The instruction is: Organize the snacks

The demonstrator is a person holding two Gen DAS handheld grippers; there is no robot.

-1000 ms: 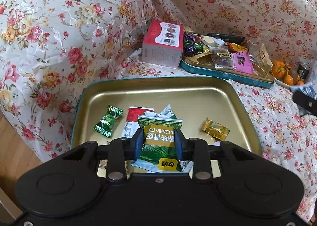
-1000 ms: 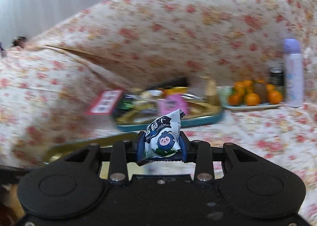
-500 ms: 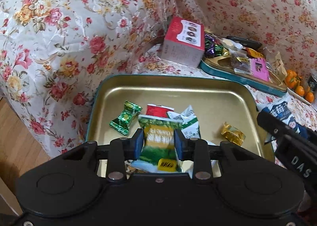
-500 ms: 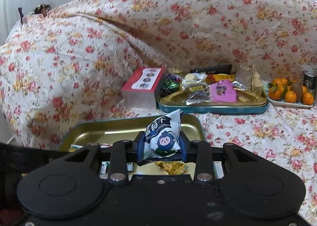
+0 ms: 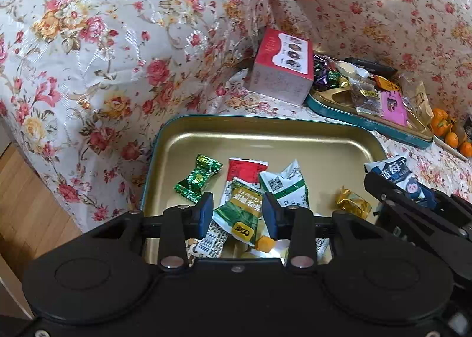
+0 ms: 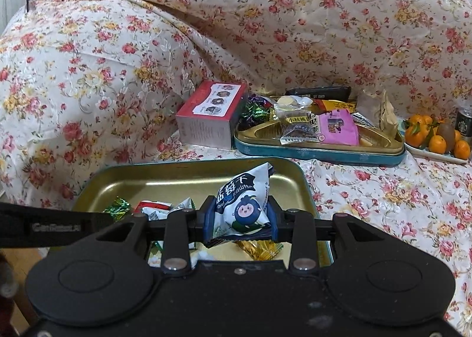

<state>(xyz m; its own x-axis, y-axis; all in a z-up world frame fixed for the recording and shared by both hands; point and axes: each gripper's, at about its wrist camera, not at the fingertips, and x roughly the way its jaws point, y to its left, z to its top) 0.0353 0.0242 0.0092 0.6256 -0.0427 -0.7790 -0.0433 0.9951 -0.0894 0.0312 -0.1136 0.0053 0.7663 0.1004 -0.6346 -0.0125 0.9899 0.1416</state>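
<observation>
Left gripper point(image 5: 237, 214) jaws opening, green-yellow snack packet point(image 5: 239, 213) dropping loose onto gold metal tray point(image 5: 265, 142). Right gripper point(image 6: 240, 220) clenches white-blue dried-blueberry packet point(image 6: 243, 202) upright over the tray's right end.

A home sitting room. A sofa under a floral cover point(image 6: 295, 27) filled the frame; wooden floor point(image 5: 26, 198) showed at lower left. On the seat lay snack tins point(image 6: 321, 154) and a plate of oranges point(image 6: 433, 142), far right.
</observation>
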